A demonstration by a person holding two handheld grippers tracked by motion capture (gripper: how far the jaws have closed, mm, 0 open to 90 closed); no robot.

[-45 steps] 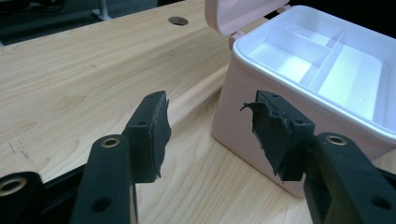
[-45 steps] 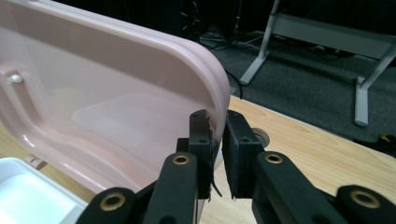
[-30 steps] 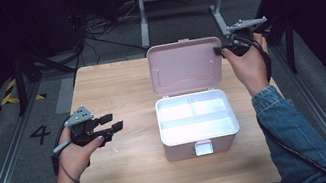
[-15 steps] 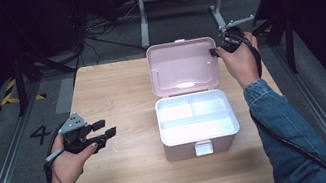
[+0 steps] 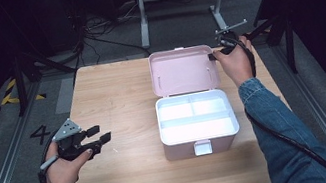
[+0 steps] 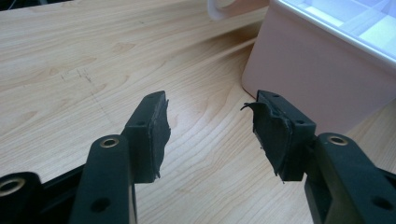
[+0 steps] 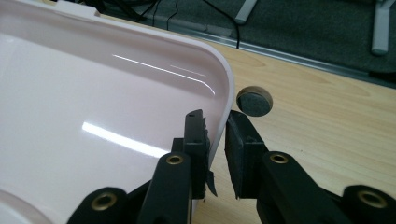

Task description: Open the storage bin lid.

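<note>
We see a pink box [image 5: 197, 123] standing open on the right half of the bench [image 5: 116, 94], its lid [image 5: 183, 70] tipped back behind it and its white inner tray split into compartments. The right gripper [image 5: 212, 56] is at the lid's right edge, near the upper corner. In the right gripper view its two fingers [image 7: 195, 140] straddle the lid's rim [image 7: 223, 100], one inside the lid and one outside. They have just been easing apart a little, and a narrow gap shows beside the outer finger; we cannot tell whether the pads press on the rim. A round plugged hole [image 7: 254, 100] in the bench lies just beyond the lid's corner.

The left gripper [image 5: 99, 134] hovers over the bench's left part, well apart from the box, held in the person's left hand [image 5: 63, 170]. In the left gripper view its fingers [image 6: 154, 133] are spread wide with bare wood between them, and the box's pink wall [image 6: 317, 79] rises just ahead on the right.
</note>
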